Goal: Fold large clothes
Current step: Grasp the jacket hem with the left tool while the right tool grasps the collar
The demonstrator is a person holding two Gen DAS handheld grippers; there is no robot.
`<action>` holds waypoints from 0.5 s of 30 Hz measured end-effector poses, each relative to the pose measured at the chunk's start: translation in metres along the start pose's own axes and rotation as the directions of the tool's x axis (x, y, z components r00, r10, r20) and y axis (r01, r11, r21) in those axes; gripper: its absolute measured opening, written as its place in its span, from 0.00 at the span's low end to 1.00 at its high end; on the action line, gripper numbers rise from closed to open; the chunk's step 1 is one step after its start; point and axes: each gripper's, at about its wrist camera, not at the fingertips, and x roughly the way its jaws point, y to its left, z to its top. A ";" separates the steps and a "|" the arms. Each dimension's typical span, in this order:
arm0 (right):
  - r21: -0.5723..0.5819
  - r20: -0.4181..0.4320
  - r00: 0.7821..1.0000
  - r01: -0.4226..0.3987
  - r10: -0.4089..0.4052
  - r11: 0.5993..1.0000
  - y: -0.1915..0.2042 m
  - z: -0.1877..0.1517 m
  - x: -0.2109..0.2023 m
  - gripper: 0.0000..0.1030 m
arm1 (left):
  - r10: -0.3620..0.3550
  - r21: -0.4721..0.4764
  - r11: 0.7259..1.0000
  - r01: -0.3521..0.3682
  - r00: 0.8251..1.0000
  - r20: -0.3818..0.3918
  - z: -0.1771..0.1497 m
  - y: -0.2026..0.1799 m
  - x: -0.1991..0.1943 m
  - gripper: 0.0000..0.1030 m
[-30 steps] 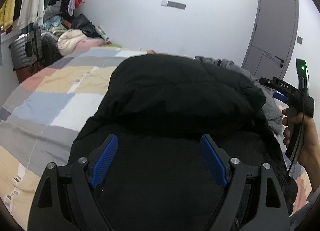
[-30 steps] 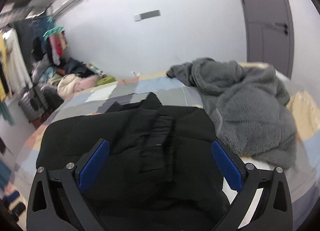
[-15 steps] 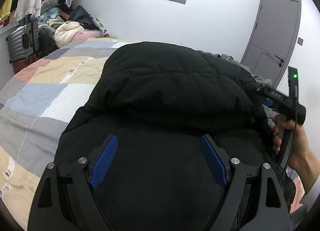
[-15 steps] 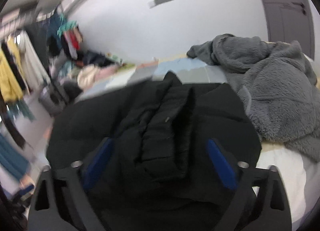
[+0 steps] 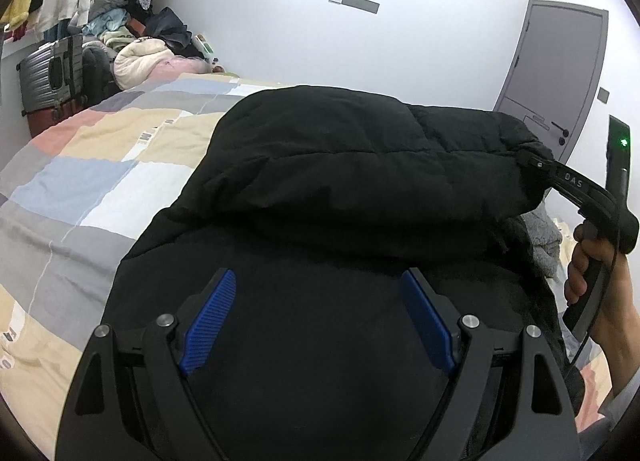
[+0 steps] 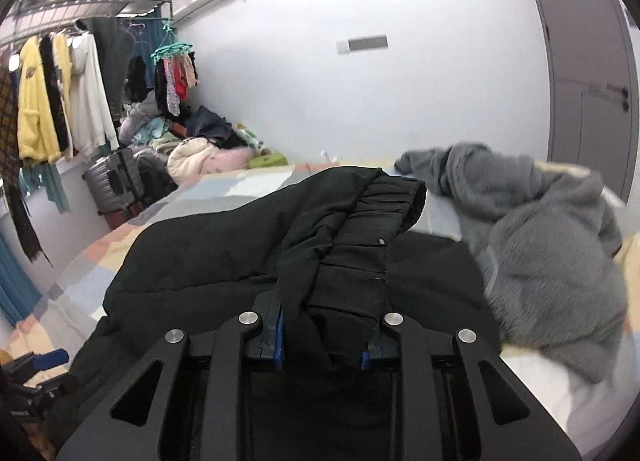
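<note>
The right gripper (image 6: 322,341) is closing on a bunched fold of the black jacket (image 5: 360,181), its fingers (image 6: 276,335) pinching the ribbed edge between them; the jacket itself is lying across the patchwork bed (image 5: 100,189), its top layer being lifted over the rest. The left gripper (image 5: 316,325) is hovering just above the lower part of the jacket, fingers (image 5: 208,317) spread wide with only cloth beneath them, gripping nothing.

What I am watching for: the right pinch is taking a thick, puffy wad, and slick padded cloth could be slipping out if the lift goes fast; with the left side holding nothing, the bottom layer may be dragging along and the fold coming out crooked. The grey fleece (image 6: 552,253) is lying just beside the jacket on the right, and a wide swing could be catching it and pulling it into the fold.

Containers: a grey suitcase (image 5: 52,73) is standing shut by the far wall beside a heap of clothes; what it is holding I cannot tell.
</note>
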 end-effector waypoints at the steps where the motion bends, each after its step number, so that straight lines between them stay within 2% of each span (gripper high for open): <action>1: 0.006 0.007 1.000 0.011 -0.011 1.000 -0.001 0.000 -0.001 0.21 | -0.001 -0.003 1.000 0.001 1.000 0.004 0.000 0.001 -0.001 0.82; 6: 0.018 -0.008 0.998 0.067 -0.067 0.998 -0.011 -0.005 0.009 0.21 | -0.001 -0.003 1.000 0.001 1.000 0.020 0.001 0.005 -0.005 0.82; 12: 0.009 -0.142 0.980 0.143 -0.140 0.990 -0.029 -0.030 0.046 0.22 | 0.003 -0.009 1.000 -0.003 1.000 0.011 0.001 0.011 -0.002 0.82; 15: 0.006 -0.172 0.974 0.148 -0.144 0.989 -0.032 -0.040 0.057 0.23 | 0.004 -0.020 1.000 -0.004 1.000 0.010 0.002 0.014 -0.004 0.82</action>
